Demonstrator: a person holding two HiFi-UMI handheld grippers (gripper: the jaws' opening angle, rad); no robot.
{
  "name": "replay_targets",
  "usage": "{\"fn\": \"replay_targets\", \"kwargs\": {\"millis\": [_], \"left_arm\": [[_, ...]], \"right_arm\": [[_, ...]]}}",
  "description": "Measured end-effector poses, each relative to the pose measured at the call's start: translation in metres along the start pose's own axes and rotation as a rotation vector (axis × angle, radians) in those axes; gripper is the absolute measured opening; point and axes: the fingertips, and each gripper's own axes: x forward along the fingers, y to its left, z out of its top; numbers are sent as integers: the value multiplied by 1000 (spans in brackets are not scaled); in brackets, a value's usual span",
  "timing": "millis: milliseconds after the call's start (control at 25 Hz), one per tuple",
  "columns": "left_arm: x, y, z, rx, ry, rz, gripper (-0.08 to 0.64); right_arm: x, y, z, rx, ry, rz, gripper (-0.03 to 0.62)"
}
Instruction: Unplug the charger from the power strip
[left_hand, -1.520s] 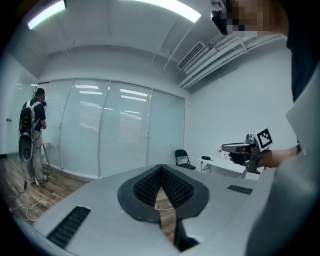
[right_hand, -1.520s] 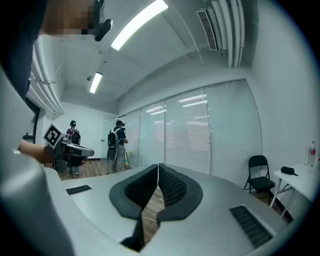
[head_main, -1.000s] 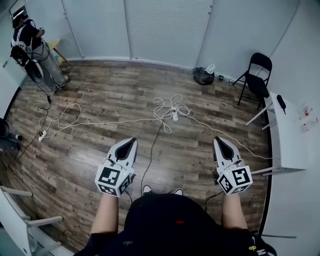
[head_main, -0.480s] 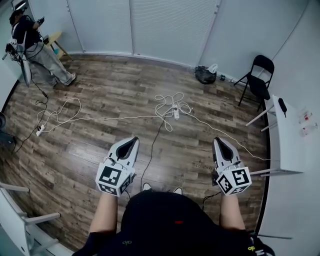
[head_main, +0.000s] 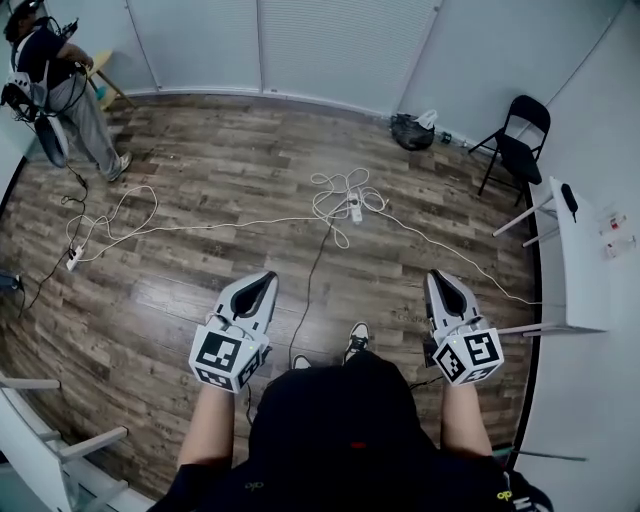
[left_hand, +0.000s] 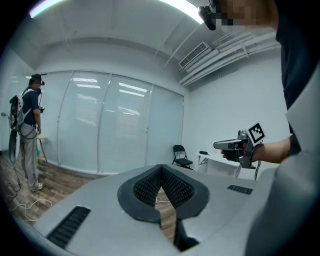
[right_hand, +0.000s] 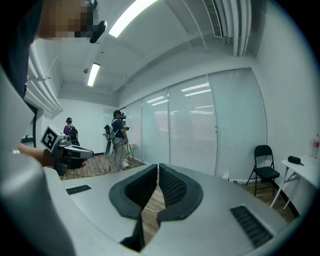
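Left gripper and right gripper, both closed and empty, side by side, nearly level

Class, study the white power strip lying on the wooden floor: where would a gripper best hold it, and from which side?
Probably grip the power strip across its narrow sides, from above: it lies flat, long and slim, with white cords looped beside it.

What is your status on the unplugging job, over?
Left tongs and right tongs shut, empty. Power strip far ahead on floor, among coiled white cable; charger too small to see. Dark cord lies on floor between.
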Motion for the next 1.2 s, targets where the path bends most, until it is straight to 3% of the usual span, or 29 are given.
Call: {"fn": "replay_targets", "kwargs": {"millis": [320, 560, 720, 880, 1040, 1200], "left_arm": [[32, 33, 5, 17, -5, 46, 18], [77, 63, 17, -22, 16, 106, 18], [133, 67, 32, -24, 30, 111, 18], [204, 56, 38, 50, 80, 93, 18], [276, 27, 53, 16, 63, 1, 18], [337, 18, 54, 34, 89, 12, 18]], "right_arm": [[71, -19, 1, -1, 5, 63, 28], [136, -58, 24, -8, -19, 114, 28], [169, -104, 29, -2, -14, 128, 28], [194, -164, 27, 27, -10, 138, 28], [211, -238, 15, 57, 24, 99, 28], [227, -293, -3, 73, 52, 101, 28]]}}
